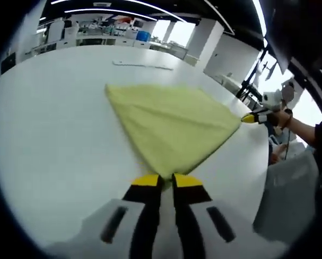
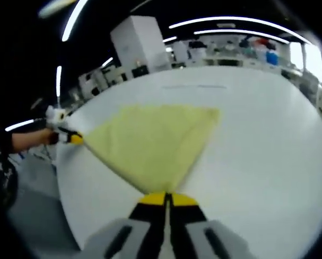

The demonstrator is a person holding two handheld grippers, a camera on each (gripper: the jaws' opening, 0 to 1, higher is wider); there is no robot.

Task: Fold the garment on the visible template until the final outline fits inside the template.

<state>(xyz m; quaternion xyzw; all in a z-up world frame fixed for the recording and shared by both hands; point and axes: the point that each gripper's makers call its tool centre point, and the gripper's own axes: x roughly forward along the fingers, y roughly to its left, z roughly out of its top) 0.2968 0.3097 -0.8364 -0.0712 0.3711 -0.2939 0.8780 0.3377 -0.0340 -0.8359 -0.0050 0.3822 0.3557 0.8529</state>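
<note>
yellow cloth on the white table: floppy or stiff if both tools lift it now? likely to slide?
Probably floppy: the yellow cloth lies flat, drawn to points at the left tool and right tool, so its middle would likely sag. It looks thin, so likely light. The white table looks smooth, so dragging should slide it easily.

1. One yellow garment, at the centre of my left gripper view.
2. Two grippers: my left gripper at the lower centre of its own view, my right gripper at the lower centre of its own.
3. One white table.
4. One faint line marking, at the upper centre of my left gripper view.
</note>
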